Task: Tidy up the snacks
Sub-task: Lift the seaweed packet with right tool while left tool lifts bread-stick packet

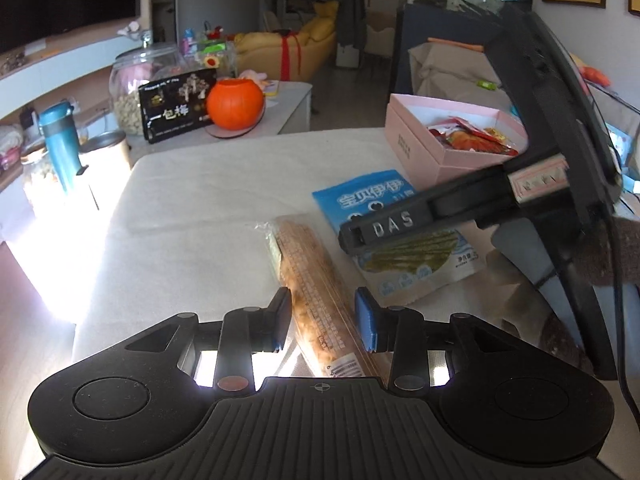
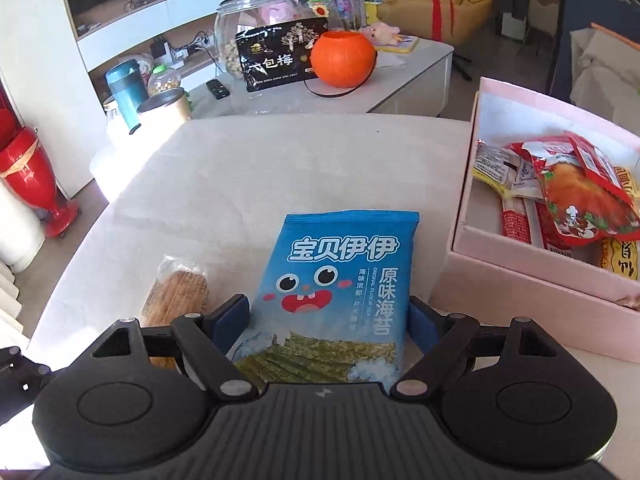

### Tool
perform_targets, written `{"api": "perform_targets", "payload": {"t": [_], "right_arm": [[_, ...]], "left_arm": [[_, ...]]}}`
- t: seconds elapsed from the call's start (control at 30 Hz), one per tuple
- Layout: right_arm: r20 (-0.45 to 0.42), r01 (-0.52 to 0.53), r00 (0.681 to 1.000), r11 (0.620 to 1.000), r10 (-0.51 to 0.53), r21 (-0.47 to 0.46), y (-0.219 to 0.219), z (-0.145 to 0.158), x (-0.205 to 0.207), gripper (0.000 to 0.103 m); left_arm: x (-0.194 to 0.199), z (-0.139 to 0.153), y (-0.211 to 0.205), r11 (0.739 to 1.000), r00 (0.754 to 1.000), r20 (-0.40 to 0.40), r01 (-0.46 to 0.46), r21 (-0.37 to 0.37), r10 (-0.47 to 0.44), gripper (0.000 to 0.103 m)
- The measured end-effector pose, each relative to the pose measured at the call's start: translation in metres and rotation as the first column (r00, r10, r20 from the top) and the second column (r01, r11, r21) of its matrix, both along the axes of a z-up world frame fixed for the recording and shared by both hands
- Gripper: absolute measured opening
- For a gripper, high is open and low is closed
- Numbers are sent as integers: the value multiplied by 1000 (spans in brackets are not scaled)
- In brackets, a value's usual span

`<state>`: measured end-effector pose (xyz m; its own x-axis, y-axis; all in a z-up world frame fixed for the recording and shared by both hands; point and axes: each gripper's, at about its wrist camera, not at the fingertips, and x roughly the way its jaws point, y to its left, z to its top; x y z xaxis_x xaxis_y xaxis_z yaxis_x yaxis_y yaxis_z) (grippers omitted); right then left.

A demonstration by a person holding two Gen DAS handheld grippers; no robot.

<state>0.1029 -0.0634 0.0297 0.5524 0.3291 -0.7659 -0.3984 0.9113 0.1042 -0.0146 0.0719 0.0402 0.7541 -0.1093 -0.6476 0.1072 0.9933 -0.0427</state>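
A long clear pack of tan crackers [image 1: 316,292] lies on the white table [image 1: 208,200]. My left gripper [image 1: 323,320] is open, its fingers on either side of the pack's near end. A blue seaweed bag [image 2: 340,292] lies beside it, also seen in the left wrist view [image 1: 360,196]. My right gripper [image 2: 328,324] is open and straddles the bag's lower half; I cannot tell if the pads touch it. The cracker pack also shows in the right wrist view [image 2: 176,292]. A pink box [image 2: 532,276] holding several red and yellow snack packets [image 2: 580,204] stands at the right.
Behind the table, a low counter [image 2: 412,68] carries an orange pumpkin bowl [image 2: 343,58], a black plum bag [image 2: 276,58] and a glass jar [image 2: 248,16]. A teal bottle [image 2: 126,88] and a tin stand at the left. A red vase [image 2: 32,176] is on the floor.
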Motion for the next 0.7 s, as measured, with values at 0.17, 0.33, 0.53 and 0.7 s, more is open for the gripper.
{"api": "perform_targets", "payload": {"t": [0.17, 0.33, 0.53, 0.7], "right_arm": [[45, -32, 998, 999, 33, -18, -27, 2, -39, 73], [83, 10, 996, 999, -13, 32, -78, 12, -83, 55], [175, 103, 980, 992, -90, -69, -112, 17, -105, 55], [137, 95, 986, 995, -96, 13, -121, 15, -103, 73]], "left_arm": [[3, -2, -5, 1000, 1000, 2, -3, -1, 3, 39], [6, 0, -15, 999, 999, 6, 47, -19, -47, 38], [4, -1, -37, 980, 986, -3, 168, -106, -169, 37], [2, 0, -28, 995, 996, 21, 93, -39, -92, 40]]}}
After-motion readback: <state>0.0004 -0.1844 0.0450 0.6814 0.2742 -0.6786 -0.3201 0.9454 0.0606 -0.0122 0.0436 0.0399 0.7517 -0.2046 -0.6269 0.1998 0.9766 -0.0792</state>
